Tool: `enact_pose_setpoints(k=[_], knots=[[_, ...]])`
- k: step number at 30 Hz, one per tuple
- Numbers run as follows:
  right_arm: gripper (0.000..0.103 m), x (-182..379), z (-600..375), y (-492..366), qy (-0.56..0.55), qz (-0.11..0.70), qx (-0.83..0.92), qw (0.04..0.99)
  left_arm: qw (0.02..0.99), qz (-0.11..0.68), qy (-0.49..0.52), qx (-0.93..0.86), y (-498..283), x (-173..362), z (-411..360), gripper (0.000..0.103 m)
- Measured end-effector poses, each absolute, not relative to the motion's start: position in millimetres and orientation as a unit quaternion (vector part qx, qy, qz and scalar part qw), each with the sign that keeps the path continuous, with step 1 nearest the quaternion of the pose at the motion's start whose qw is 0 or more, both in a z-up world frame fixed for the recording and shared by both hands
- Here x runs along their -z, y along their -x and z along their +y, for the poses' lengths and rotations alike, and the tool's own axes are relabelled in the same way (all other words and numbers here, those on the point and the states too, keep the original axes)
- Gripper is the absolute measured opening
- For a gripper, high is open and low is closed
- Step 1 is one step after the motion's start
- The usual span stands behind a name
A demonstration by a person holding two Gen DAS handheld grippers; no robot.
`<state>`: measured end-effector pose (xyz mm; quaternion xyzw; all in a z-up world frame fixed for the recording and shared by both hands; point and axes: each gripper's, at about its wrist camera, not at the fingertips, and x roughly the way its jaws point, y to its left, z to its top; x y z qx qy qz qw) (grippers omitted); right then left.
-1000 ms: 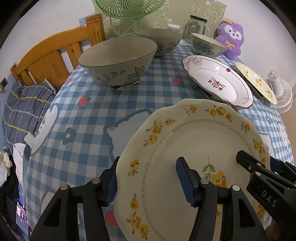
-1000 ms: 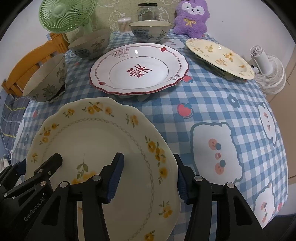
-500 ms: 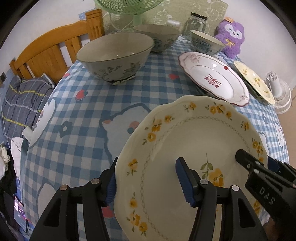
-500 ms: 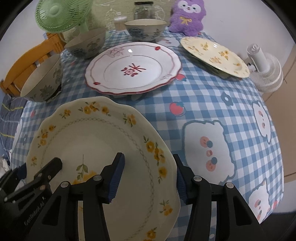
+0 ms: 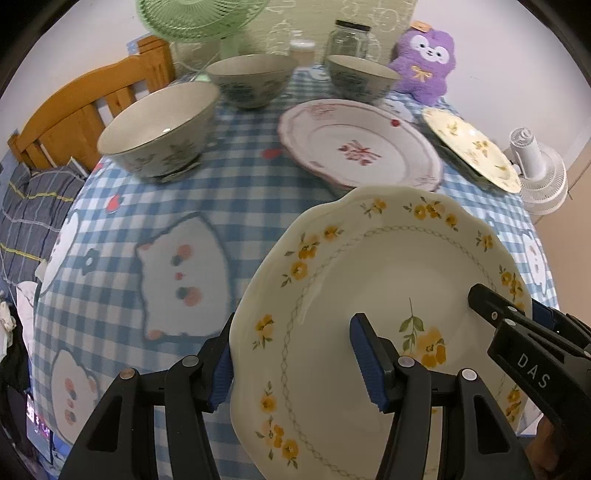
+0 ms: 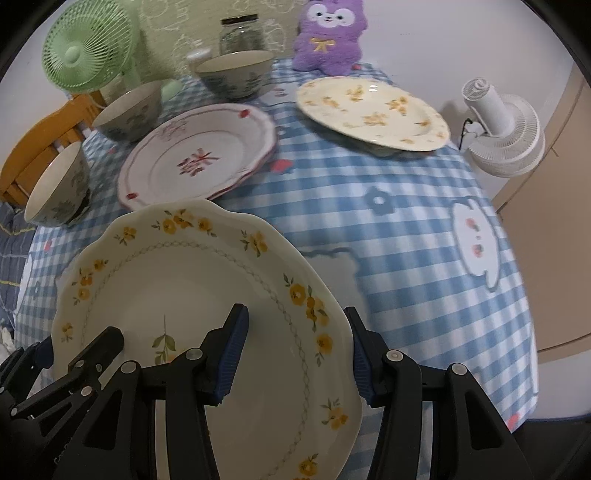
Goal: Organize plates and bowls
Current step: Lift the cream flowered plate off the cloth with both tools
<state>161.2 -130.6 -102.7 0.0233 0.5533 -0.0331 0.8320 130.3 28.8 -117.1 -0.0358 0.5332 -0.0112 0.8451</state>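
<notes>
A cream plate with yellow flowers (image 5: 388,266) (image 6: 177,280) hangs tilted above the checked tablecloth (image 5: 240,192), carried between both grippers. My left gripper (image 5: 291,350) is shut on its left rim, one pad under the edge and one on the inner face. At the opposite rim my right gripper (image 6: 295,332) is shut the same way. On the cloth farther back rest a red-patterned plate (image 5: 358,147) (image 6: 199,158) and a second yellow-flowered plate (image 5: 472,147) (image 6: 373,110). Three patterned bowls stand upright: a large bowl (image 5: 159,129) at the left, a middle bowl (image 5: 251,77) and a far bowl (image 5: 362,77).
At the table's back stand a green fan (image 5: 199,18), a glass jar (image 5: 349,37) and a purple plush toy (image 5: 424,62). A white fan (image 6: 502,125) sits off the right edge. A wooden chair (image 5: 74,110) with a checked cushion is at the left.
Both grippers have carried the yellow-flowered plate to the right over the table and slightly higher. The grip on both rims looks the same; the other dishes have not moved.
</notes>
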Motion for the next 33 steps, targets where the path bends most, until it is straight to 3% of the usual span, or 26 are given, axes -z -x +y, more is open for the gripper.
enact_pose_setpoints(k=[33], knots=[[0.055,118.1,-278.2,-186.2,-0.021,0.567,0.015,0.823,0.839,0.541,0.05,-0.014,-162.1,128.8,-112.9,0.058]])
